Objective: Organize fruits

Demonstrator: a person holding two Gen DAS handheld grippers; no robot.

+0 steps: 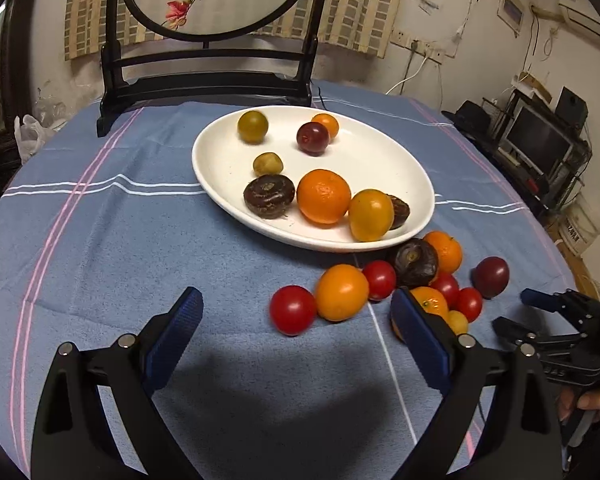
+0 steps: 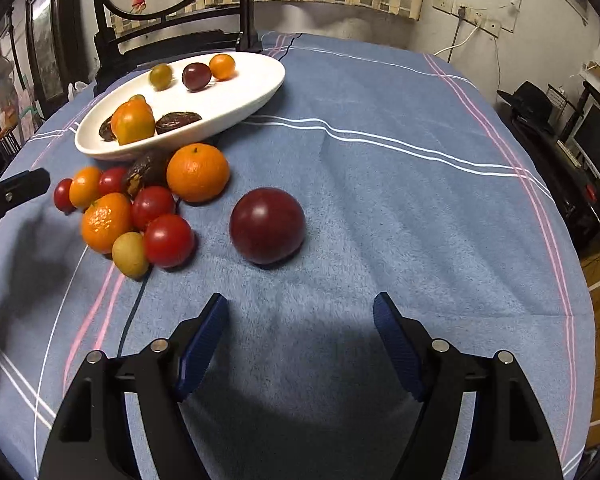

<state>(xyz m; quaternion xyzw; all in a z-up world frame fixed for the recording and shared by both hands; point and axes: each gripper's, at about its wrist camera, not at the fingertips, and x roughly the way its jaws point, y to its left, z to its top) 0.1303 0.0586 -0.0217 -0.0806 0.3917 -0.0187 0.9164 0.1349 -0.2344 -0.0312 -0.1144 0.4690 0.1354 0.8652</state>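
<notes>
Two sets of tongs, both spread apart, nothing between the fingers. Your left gripper [image 1: 296, 320] hovers over the blue cloth [image 1: 100, 240]; white plate [image 1: 380, 152] with fruit at 12 o'clock, loose fruit pile [image 1: 380, 280] at 1 o'clock. Your right gripper [image 2: 300, 320] has the dark red plum [image 2: 267, 225] alone at 12 o'clock, the pile at 10 o'clock.

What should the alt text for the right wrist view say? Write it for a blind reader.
The open right gripper hovers over a blue tablecloth, aimed at a lone dark red fruit. To the left, a cluster of oranges and red tomatoes lies beside a white plate that holds more fruit.
</notes>
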